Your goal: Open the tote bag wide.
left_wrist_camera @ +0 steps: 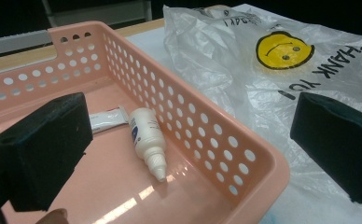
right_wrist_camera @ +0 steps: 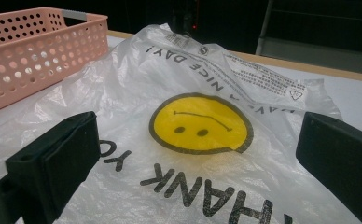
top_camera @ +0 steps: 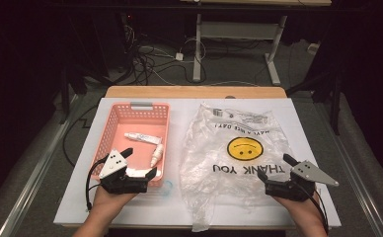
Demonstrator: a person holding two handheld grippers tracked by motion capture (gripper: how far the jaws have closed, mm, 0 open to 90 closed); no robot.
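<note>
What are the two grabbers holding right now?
Nothing. The left gripper has its jaws wide open over the pink basket, and the right gripper has its jaws wide open over the smiley plastic bag.

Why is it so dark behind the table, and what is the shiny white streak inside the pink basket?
High view: light falls on the table, so the room behind stays nearly black. Left gripper view: the streak is lamp glare on the pink basket's glossy floor, near the small white bottle. Right gripper view: the plastic bag looks sharp, with soft sheen on its wrinkles.
</note>
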